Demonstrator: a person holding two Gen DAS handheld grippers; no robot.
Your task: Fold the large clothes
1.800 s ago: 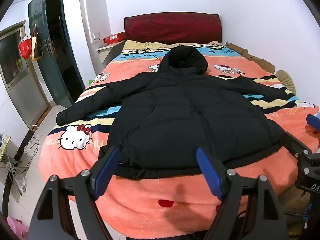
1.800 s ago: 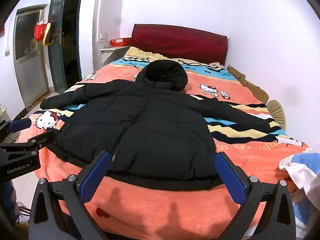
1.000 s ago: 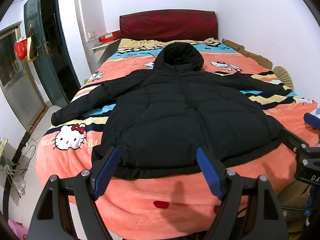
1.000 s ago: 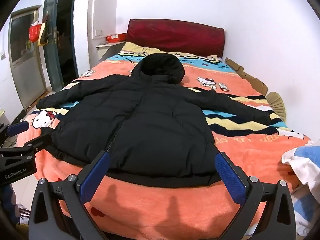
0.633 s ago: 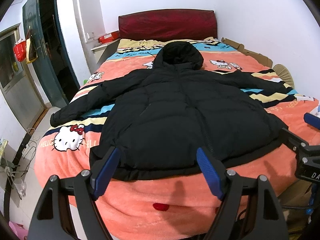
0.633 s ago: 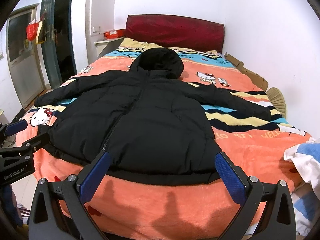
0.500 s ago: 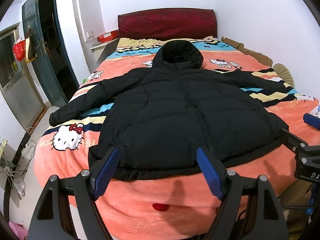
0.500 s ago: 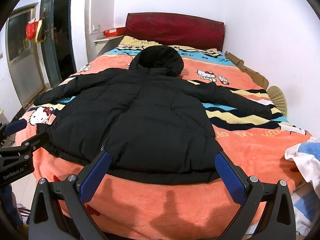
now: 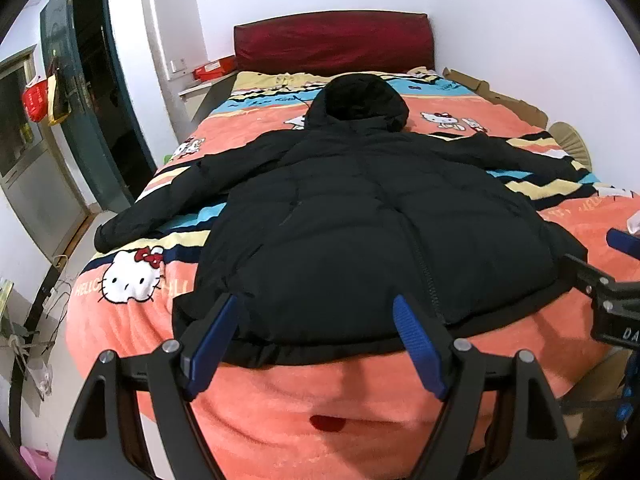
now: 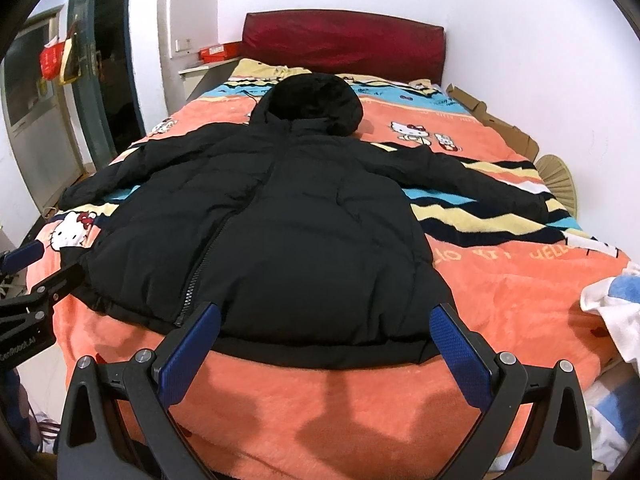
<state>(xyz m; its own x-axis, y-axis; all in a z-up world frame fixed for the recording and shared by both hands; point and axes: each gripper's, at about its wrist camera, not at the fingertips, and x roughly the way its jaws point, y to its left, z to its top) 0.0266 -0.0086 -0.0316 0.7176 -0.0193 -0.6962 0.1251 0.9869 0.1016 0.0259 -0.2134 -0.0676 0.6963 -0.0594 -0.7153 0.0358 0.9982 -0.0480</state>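
A black hooded puffer jacket [image 9: 360,220] lies flat and zipped on the bed, hood toward the headboard, both sleeves spread out; it also shows in the right wrist view [image 10: 280,232]. My left gripper [image 9: 316,340] is open and empty, just short of the jacket's hem near its left corner. My right gripper [image 10: 324,340] is open and empty, just short of the hem near its right corner. Each gripper's side shows at the edge of the other's view.
The bed has an orange Hello Kitty blanket [image 9: 320,400] and a dark red headboard [image 9: 332,44]. A dark door [image 9: 84,96] stands at the left. A white and blue cloth [image 10: 612,300] lies at the bed's right edge. Cardboard [image 10: 496,124] lines the right wall.
Both grippers have moved forward and slightly down toward the jacket's hem, so the jacket looks larger. Both stay open. The jacket has not moved.
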